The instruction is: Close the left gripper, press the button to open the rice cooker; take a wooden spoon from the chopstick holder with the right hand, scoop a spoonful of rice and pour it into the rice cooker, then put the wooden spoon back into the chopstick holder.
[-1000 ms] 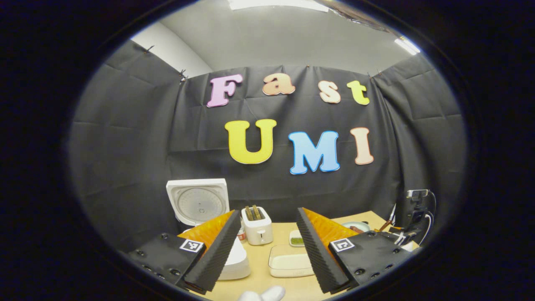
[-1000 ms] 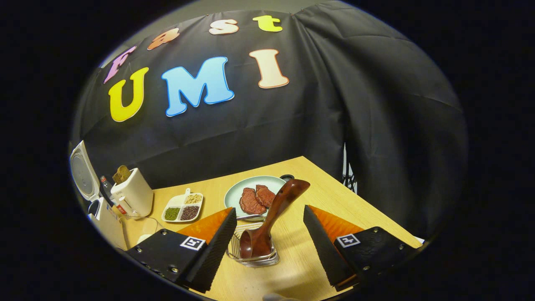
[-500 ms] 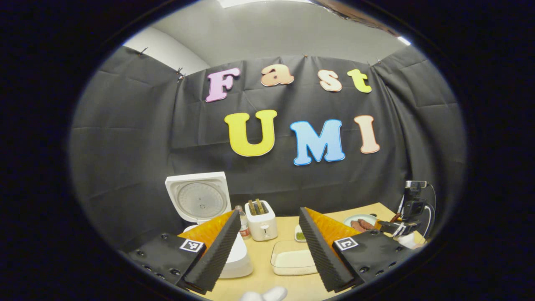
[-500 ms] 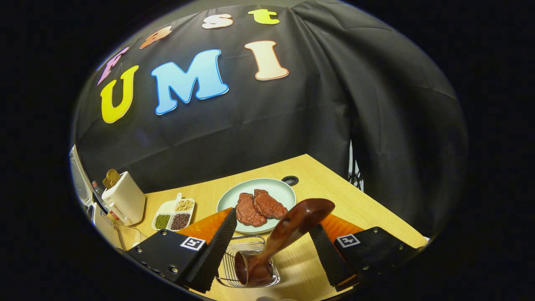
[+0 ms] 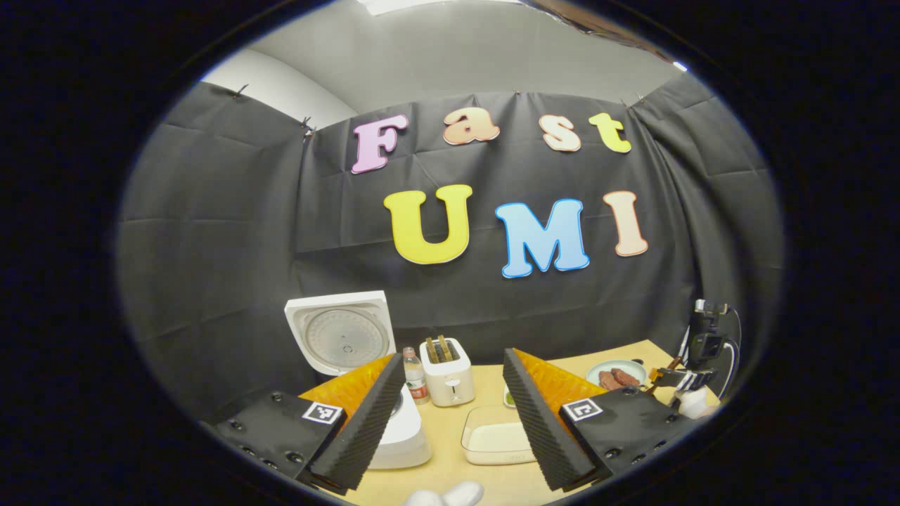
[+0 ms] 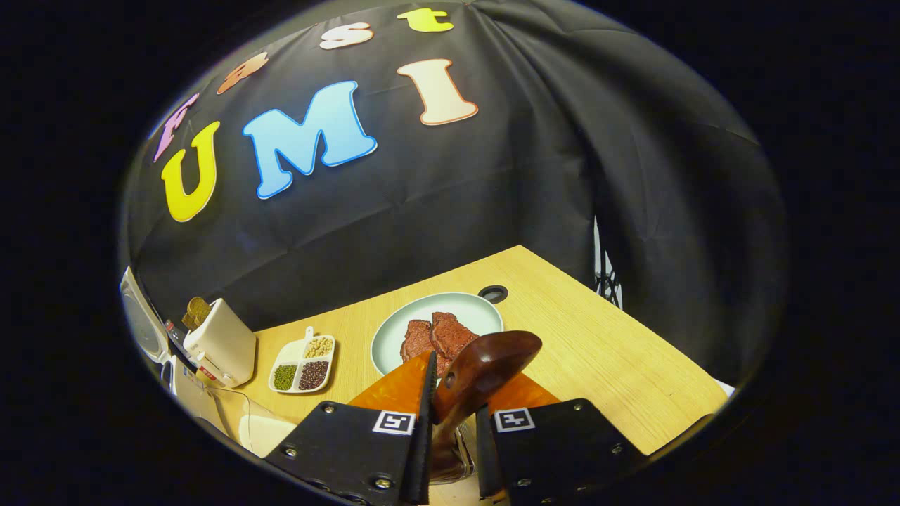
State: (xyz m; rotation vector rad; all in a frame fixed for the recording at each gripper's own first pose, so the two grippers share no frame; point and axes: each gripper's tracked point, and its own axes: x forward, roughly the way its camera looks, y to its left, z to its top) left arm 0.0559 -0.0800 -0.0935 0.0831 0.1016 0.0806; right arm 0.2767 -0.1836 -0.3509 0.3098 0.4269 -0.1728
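Now my right gripper [image 6: 450, 414] pinches the dark brown wooden spoon [image 6: 485, 365] by its handle, the long axis rising forward from between the jaws, bowl down in the wire chopstick holder [image 6: 460, 450]. My left gripper [image 5: 450, 414], jaws spread, idles beside the open white rice cooker [image 5: 344, 344].

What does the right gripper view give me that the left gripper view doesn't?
Right gripper view: the right gripper shut on the wooden spoon just above the chopstick holder, plus a divided dish of grains.
Left gripper view: the left gripper open and empty, facing the rice cooker with its lid raised.
Shared: the toaster, the plate of meat and the table.
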